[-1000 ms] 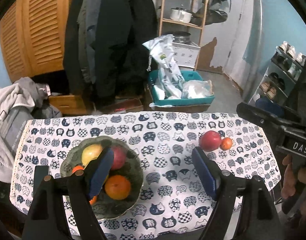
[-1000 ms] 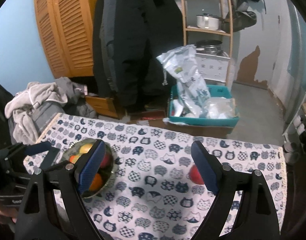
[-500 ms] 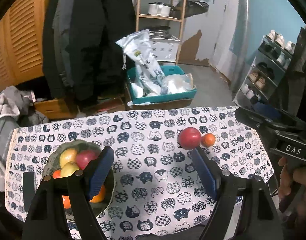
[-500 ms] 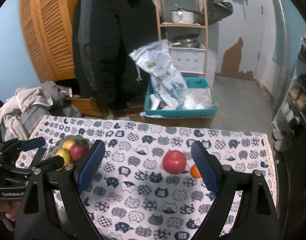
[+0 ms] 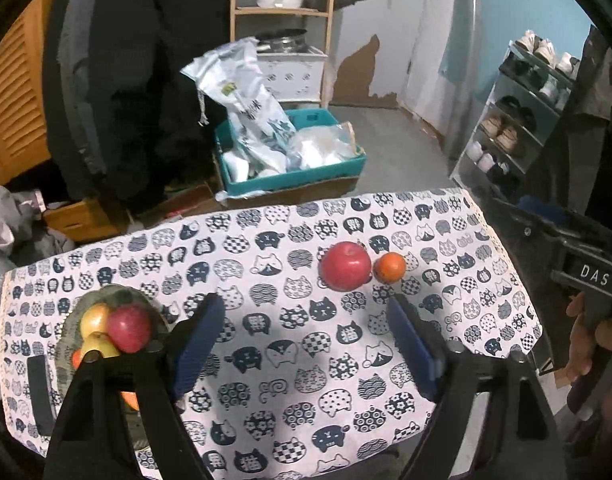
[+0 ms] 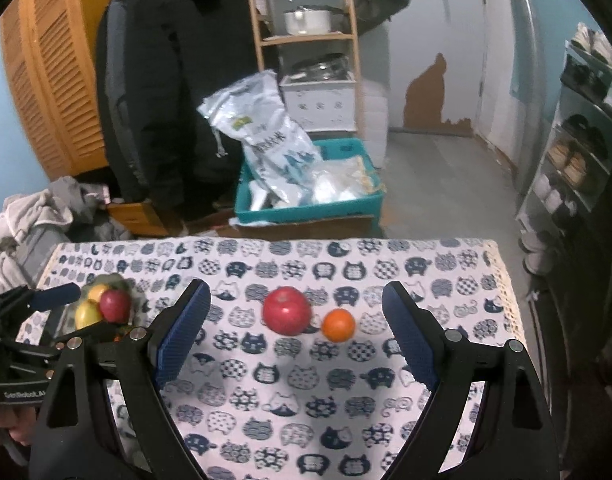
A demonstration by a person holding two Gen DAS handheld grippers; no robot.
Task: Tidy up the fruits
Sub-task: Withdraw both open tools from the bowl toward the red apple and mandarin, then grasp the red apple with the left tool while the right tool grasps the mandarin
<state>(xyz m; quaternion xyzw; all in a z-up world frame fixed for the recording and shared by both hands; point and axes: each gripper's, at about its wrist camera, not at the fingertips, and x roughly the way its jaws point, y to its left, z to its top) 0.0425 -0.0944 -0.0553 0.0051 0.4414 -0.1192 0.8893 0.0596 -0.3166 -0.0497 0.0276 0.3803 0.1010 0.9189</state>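
Observation:
A red apple and a small orange lie side by side on the cat-print tablecloth. At the left stands a glass bowl holding another red apple, yellow fruit and an orange. My left gripper hovers over bare cloth between bowl and loose fruit; its jaws are opening with nothing between them. My right gripper is open, and the loose apple and orange show just beyond the gap between its pads.
Past the table's far edge sit a teal crate with plastic bags, dark coats, a wooden shelf with pots and a shoe rack on the right. Clothes are heaped at the left. A hand holds the right gripper.
Both grippers have slid rightward across the table, away from the bowl toward the loose apple and orange. The left jaws have spread a little wider.

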